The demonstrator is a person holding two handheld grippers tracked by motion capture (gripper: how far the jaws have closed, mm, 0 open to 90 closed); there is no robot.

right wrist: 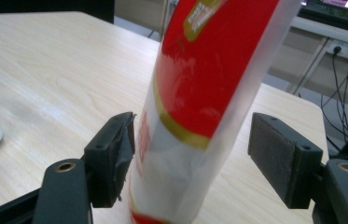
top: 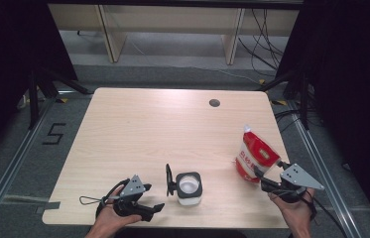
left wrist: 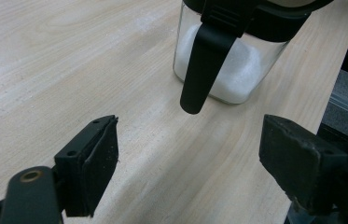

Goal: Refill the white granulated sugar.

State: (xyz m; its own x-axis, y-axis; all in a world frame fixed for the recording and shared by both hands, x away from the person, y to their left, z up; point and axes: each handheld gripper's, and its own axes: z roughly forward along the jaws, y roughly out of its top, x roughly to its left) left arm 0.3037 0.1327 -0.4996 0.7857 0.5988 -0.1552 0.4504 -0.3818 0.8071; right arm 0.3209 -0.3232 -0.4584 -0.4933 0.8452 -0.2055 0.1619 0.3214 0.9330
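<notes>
A red and white pouch (top: pixel 255 154) stands upright near the table's right edge. My right gripper (top: pixel 264 179) reaches it from the near side. In the right gripper view the pouch (right wrist: pixel 204 93) stands between the jaws of that gripper (right wrist: pixel 192 149); the left pad lies close against it and the right pad stands off with a gap, so the gripper is open. A glass jar (top: pixel 189 188) with a black collar and white grains inside stands near the front edge, its black lid flap (top: pixel 169 179) hanging open at its left. My left gripper (left wrist: pixel 188 154) is open and empty, just short of the jar (left wrist: pixel 227 74).
The wooden table (top: pixel 138 129) has a dark round hole (top: pixel 215 103) near its far edge. The table's front edge runs close behind the jar. Tripod legs and cables stand on the floor around the table's far corners.
</notes>
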